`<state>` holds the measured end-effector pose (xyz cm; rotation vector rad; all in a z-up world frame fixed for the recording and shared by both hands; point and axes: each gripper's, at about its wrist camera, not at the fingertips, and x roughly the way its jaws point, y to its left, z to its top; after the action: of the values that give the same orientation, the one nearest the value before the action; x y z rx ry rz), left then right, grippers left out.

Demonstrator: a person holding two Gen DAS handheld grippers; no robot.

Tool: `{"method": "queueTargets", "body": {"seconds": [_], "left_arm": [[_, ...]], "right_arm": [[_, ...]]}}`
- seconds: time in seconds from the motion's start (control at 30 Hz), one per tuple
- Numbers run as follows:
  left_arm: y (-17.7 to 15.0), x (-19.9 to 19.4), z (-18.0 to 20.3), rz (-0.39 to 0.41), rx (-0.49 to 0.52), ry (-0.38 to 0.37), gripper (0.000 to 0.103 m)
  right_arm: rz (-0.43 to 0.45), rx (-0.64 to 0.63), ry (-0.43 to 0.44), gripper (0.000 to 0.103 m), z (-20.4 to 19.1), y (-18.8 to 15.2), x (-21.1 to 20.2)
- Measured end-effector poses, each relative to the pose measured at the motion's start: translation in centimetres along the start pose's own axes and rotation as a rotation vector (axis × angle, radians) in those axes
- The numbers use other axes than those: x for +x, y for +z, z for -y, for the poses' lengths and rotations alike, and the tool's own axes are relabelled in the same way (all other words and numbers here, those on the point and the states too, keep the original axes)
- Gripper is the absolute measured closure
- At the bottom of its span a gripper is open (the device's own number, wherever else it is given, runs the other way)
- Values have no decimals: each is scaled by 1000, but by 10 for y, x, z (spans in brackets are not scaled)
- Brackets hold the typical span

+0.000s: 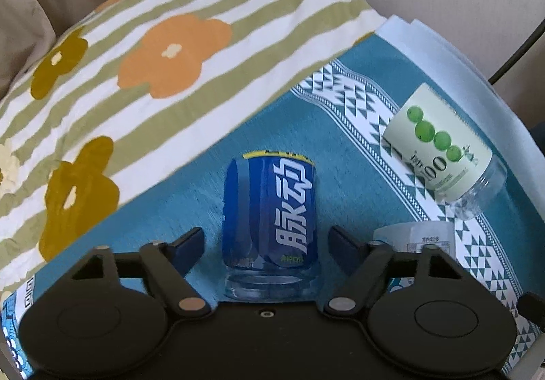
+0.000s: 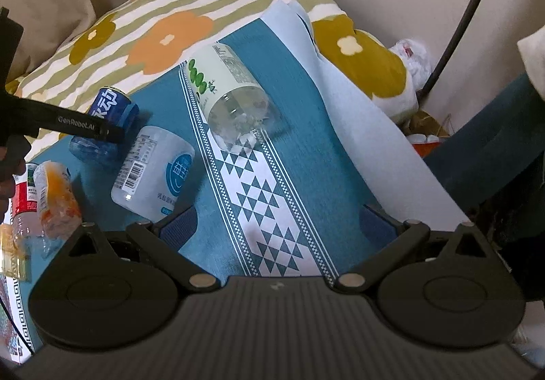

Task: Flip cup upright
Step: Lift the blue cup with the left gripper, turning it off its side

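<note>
A clear cup with a blue label (image 1: 270, 226) lies on the teal cloth (image 1: 347, 155), its thick base toward me, between the fingers of my open left gripper (image 1: 266, 242). The fingers stand on either side of it, apart from it. The same blue cup (image 2: 109, 122) shows in the right wrist view, with the left gripper's black finger (image 2: 68, 122) across it. A cup with a pale green label (image 2: 226, 92) lies on its side on the cloth's patterned band. My right gripper (image 2: 281, 225) is open and empty, low over the cloth, well short of it.
A white-labelled cup (image 2: 153, 172) lies beside the blue one. An orange-labelled cup (image 2: 56, 199) and a red-labelled one (image 2: 24, 199) lie at the left. A striped flower pillow (image 1: 136, 73) borders the cloth at the back. A black cable (image 2: 466, 15) runs up the wall at right.
</note>
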<state>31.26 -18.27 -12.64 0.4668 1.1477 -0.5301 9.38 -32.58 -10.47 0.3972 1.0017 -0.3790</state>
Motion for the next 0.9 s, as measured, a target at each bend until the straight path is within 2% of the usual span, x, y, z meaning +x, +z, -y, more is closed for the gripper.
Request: {"method": "queueTargets", "body": {"seconds": [0.03,0.07,0.4,0.6,0.9], "left_arm": [[-1,2,0,-7,3,2,30],[-1,4,0,-15,5,-1,37],[-6,-11,-3,37,-18,-3,37],[-12,-39,2,81,-46,20,37],[-43,-98,16,151,-159,62,37]], "right_arm": [[0,1,-1,0,0,0,1],[-1,2,-3,0,-1,0,2],[8,-4,3,0,-3,-2,-4],[37,-36,12,0,-1,-1,-19],[85,-141,84,0,8,-1,-46]]}}
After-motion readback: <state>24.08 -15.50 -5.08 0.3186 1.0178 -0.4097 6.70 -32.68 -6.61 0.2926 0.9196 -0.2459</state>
